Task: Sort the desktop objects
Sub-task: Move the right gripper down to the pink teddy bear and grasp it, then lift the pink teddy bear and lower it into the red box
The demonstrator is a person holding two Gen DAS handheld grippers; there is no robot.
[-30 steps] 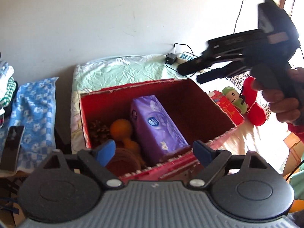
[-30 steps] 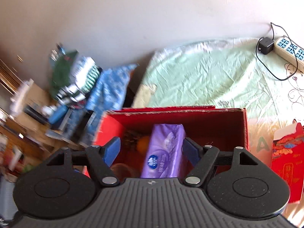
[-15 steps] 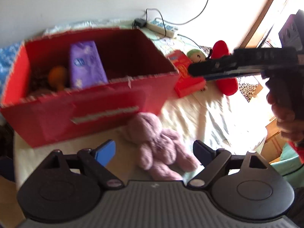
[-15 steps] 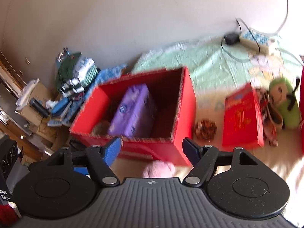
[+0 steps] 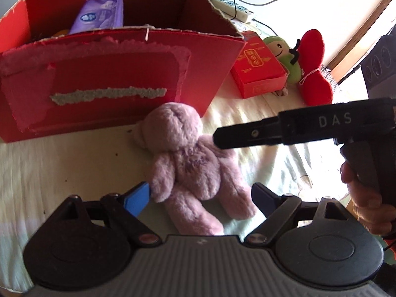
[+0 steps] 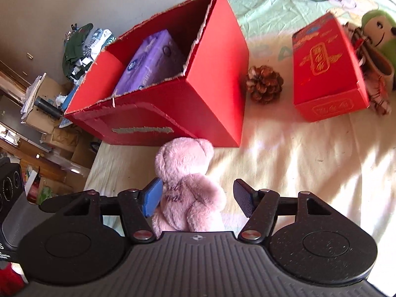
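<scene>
Before the red box (image 6: 173, 104), pink teddy bear (image 6: 188, 188) lies between the spread fingers of right gripper (image 6: 198, 198); left gripper (image 5: 200, 198) likewise spread.

A: Where does the left wrist view look from?
B: Low and close, facing the red box's (image 5: 111, 74) long front wall.
A: And the right wrist?
B: Higher, angled toward the box's (image 6: 205, 94) near corner.
A: What do the two views share?
B: The pink bear (image 5: 190, 158) (image 6: 188, 185) and the box.

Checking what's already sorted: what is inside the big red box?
In the big red box, a purple tissue pack shows, with something orange beside it. The front wall hides the rest.
</scene>
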